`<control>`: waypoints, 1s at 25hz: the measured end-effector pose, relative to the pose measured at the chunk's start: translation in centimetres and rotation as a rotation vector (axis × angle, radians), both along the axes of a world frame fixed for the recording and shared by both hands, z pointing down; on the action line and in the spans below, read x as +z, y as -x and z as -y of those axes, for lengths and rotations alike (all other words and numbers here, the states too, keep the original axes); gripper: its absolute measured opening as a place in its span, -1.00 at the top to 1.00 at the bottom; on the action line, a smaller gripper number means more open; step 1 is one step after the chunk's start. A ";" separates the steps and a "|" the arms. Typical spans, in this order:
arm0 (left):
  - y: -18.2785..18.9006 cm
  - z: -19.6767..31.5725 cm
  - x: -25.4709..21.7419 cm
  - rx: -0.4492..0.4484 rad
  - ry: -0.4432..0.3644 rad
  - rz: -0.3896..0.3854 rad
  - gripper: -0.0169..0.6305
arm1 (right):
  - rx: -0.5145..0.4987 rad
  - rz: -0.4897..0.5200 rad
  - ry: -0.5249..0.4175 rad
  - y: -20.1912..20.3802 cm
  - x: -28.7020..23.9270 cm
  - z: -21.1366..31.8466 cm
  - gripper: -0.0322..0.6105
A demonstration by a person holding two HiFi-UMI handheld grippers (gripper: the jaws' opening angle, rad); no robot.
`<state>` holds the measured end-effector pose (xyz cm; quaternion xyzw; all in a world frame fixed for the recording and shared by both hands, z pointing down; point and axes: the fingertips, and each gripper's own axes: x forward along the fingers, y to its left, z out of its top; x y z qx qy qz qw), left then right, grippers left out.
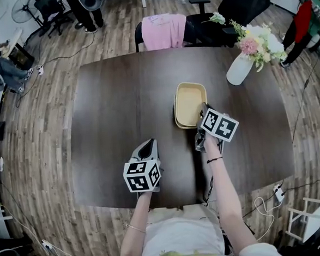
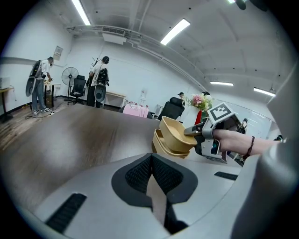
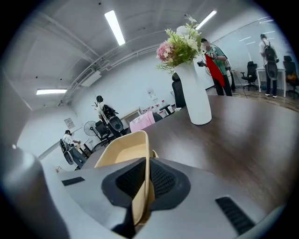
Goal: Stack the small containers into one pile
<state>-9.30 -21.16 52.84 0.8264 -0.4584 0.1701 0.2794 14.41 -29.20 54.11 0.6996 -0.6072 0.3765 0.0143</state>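
Observation:
A beige container (image 1: 190, 102) lies near the middle of the dark table (image 1: 114, 100). My right gripper (image 1: 204, 110) is shut on its near rim. In the right gripper view the pads clamp the thin beige wall (image 3: 141, 186), and the tub (image 3: 122, 150) reaches away from the jaws. The left gripper view shows this top container (image 2: 176, 134) tilted and nested in a lower beige one (image 2: 163, 148), with the right gripper (image 2: 195, 133) at its rim. My left gripper (image 1: 149, 146) hovers left of the stack, near the table's front. Its pads (image 2: 140, 173) meet with nothing between them.
A white vase of flowers (image 1: 239, 69) stands at the table's far right. It also shows beyond the container as the vase (image 3: 196, 100) in the right gripper view. A chair with a pink cloth (image 1: 164, 31) is at the far edge. People stand well off in the room.

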 end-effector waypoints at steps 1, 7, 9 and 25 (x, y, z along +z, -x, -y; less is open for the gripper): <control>-0.2 0.0 0.0 0.002 0.001 0.001 0.87 | -0.003 -0.002 0.007 -0.1 0.2 -0.1 0.79; -0.7 0.3 0.3 0.008 0.007 0.005 0.87 | -0.034 -0.044 0.038 0.1 1.1 0.1 0.79; -0.8 0.3 0.3 0.009 0.009 0.006 0.87 | -0.048 -0.063 0.048 0.2 1.3 0.2 0.79; -1.7 -0.2 0.1 0.006 0.008 0.008 0.87 | -0.180 -0.204 0.068 1.7 1.8 0.2 0.68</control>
